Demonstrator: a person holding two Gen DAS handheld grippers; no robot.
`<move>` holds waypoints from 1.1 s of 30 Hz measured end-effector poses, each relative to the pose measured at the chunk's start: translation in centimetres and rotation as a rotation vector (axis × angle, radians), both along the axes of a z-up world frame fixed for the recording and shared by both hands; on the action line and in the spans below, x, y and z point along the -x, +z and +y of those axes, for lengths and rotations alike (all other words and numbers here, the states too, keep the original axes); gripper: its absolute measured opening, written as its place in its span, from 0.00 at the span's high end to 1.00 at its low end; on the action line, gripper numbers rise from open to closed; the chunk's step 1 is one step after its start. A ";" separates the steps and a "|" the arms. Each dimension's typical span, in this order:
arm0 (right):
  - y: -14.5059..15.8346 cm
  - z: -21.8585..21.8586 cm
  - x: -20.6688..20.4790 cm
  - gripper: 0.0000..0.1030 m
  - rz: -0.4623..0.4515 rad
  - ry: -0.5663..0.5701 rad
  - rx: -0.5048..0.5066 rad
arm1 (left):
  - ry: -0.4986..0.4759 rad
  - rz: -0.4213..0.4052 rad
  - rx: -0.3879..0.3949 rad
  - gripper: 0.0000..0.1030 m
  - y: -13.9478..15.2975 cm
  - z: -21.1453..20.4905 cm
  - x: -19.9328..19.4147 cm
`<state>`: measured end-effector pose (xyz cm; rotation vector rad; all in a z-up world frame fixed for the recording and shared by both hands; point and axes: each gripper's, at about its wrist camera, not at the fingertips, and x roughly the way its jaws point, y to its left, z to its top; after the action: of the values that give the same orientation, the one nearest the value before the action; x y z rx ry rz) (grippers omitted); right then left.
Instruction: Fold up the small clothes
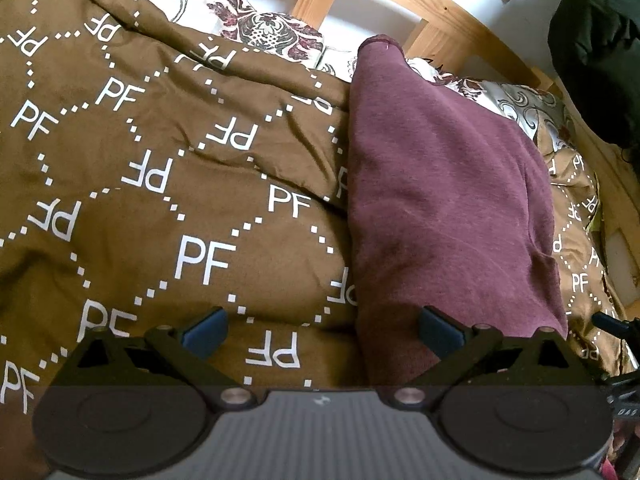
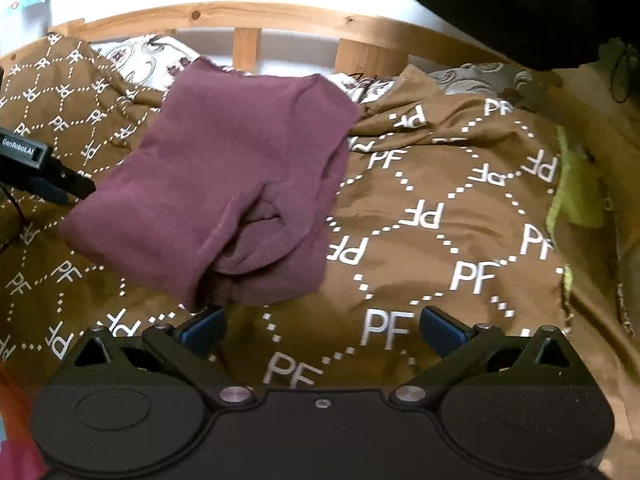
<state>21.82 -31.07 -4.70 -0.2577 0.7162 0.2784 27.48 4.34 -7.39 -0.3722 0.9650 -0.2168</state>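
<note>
Right wrist view shows the maroon garment [image 2: 224,184] lying folded into a rough rectangle on the brown duvet [image 2: 460,216], its far end reaching toward the wooden headboard rail [image 2: 248,16] and its near end bunched into soft rolls and creases. The right gripper [image 2: 322,330] sits just short of that near end with its jaws spread wide, holding nothing; the left blue pad [image 2: 202,330] lies close beside the garment's near edge, though I cannot tell whether it touches. The left gripper [image 2: 44,172] shows at the left edge of this view, next to the garment's left side.

From the left wrist view, the same maroon garment [image 1: 448,200] runs lengthwise toward the headboard along the right part of the bed. The left gripper [image 1: 322,330] also stands wide open and empty, its right pad [image 1: 438,332] over the garment's near left corner and its other pad over bare duvet [image 1: 160,200].

The duvet is printed with white "PF" letters and dotted diamonds. Floral pillows [image 1: 264,28] lie beyond it against the headboard. A yellow-green cloth [image 2: 576,192] lies at the right edge of the bed, and a dark bulky shape [image 1: 596,48] hangs at the upper right.
</note>
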 end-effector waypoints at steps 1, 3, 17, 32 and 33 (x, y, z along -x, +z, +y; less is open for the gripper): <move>0.1 -0.3 0.0 0.01 -0.007 -0.008 -0.020 | 0.000 0.001 0.000 0.00 0.0 0.0 0.0; 0.4 -0.8 -0.1 0.01 -0.012 -0.022 -0.076 | 0.001 0.001 -0.001 0.00 0.0 0.0 -0.1; 0.9 -0.7 -5.3 0.01 -0.001 -0.135 -0.374 | 0.001 0.002 -0.004 0.00 0.0 0.1 -0.1; -0.3 2.1 -12.1 0.01 0.009 -0.131 -0.483 | -0.182 -0.047 0.100 0.01 -0.4 -2.3 -0.4; -0.4 2.2 -12.3 0.01 0.011 -0.132 -0.485 | -0.181 -0.040 0.108 0.01 -0.6 -2.3 -0.6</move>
<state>34.10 -28.84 -5.13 0.2514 0.6523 0.3184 28.07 2.02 -7.94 -0.3779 0.9499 -0.4403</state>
